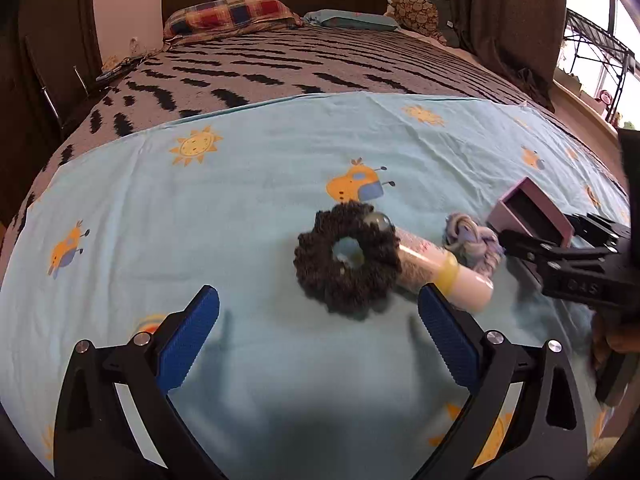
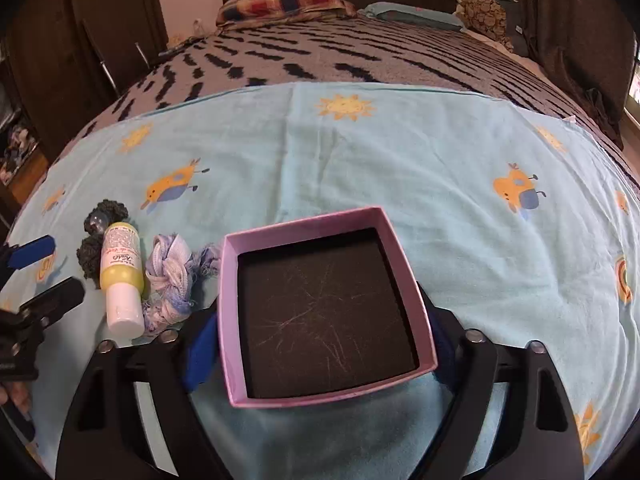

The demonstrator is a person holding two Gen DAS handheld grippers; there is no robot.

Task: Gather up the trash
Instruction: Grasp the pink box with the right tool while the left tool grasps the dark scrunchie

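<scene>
Pink box (image 2: 328,304) with bare dark floor between right tongs (image 2: 320,344)

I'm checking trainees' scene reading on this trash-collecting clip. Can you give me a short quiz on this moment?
1. True or false: the pink box already holds trash.
2. In the right wrist view, which item lies nearest the box's left wall? A) bottle B) blue-and-white fabric bundle C) dark scrunchie
3. Are the fingers of the left gripper open or shut?

Key:
1. False. Its dark inside is bare.
2. B
3. Open, spread wide above the sheet.
</scene>
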